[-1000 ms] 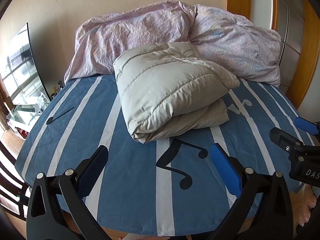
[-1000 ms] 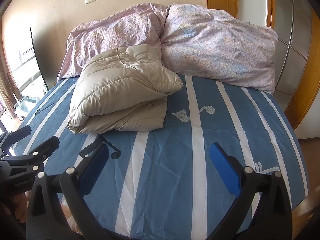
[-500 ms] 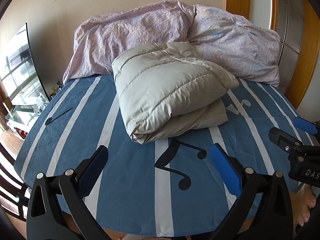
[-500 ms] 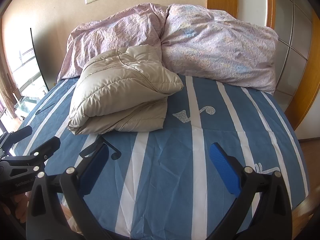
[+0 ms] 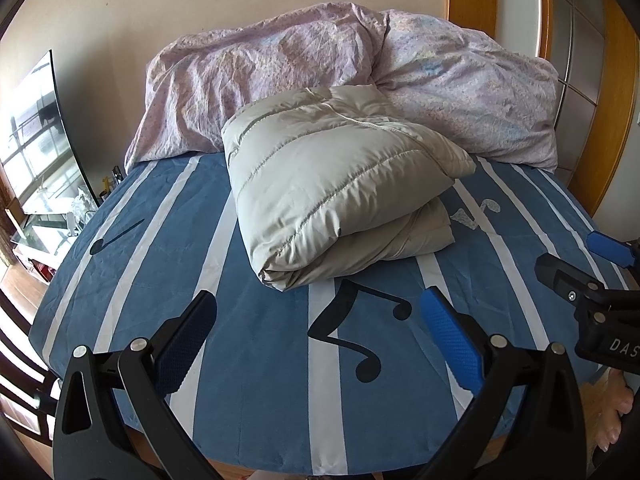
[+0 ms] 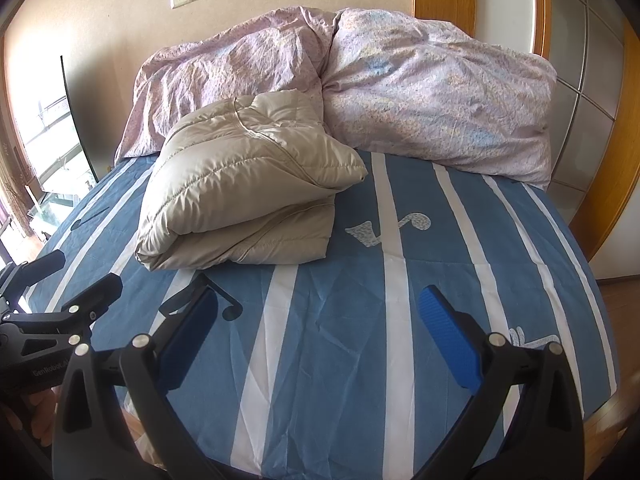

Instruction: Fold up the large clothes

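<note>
The bed is carrying a beige quilted jacket, folded into a puffy bundle and leaning back against the pink duvet. The left gripper and right gripper are hovering near the bed's foot, spread wide, gripping nothing.

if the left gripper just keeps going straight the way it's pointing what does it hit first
Probably the folded jacket, near its front fold. The left gripper is open and hangs above the sheet, aimed at the jacket. If it points lower than it looks, it would meet the sheet first.
</note>
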The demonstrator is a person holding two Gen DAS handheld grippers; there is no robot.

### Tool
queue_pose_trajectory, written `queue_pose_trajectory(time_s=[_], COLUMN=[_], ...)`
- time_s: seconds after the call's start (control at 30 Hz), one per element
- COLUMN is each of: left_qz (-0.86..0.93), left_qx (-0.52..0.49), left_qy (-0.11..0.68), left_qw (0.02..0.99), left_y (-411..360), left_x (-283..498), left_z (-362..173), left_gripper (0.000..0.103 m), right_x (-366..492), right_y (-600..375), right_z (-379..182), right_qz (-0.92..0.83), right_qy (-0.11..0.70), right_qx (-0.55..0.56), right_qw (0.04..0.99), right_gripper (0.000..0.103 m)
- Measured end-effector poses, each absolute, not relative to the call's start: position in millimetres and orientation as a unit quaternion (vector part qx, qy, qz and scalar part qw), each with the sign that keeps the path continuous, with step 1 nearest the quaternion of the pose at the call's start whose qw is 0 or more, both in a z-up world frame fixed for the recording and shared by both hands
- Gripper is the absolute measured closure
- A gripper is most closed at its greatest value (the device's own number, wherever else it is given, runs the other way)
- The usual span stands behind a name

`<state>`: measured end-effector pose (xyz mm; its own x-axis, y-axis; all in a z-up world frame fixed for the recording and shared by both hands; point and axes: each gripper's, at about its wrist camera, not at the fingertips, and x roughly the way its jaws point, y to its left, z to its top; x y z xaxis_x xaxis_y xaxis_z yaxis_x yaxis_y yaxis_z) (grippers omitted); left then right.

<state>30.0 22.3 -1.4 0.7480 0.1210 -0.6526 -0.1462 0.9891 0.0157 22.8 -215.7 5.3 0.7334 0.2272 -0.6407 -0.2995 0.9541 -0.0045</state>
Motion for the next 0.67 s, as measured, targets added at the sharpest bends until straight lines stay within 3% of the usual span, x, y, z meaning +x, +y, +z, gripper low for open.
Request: queue_pose_trajectory(time_s=[0.67], left_qz=[0.070], left_qx=[-0.020], left_qy=[0.351], left_qw=[0.934], left_y=[24.1], left_x=[30.8], left_z=[0.9], left_gripper=[0.001], right_x=[23.9], right_y=[-214.0], right_z=[6.7], right_qz=[0.143], right_qy=[0.336], right_qx=[-0.053], right_qw=[0.929], right_gripper=[0.002])
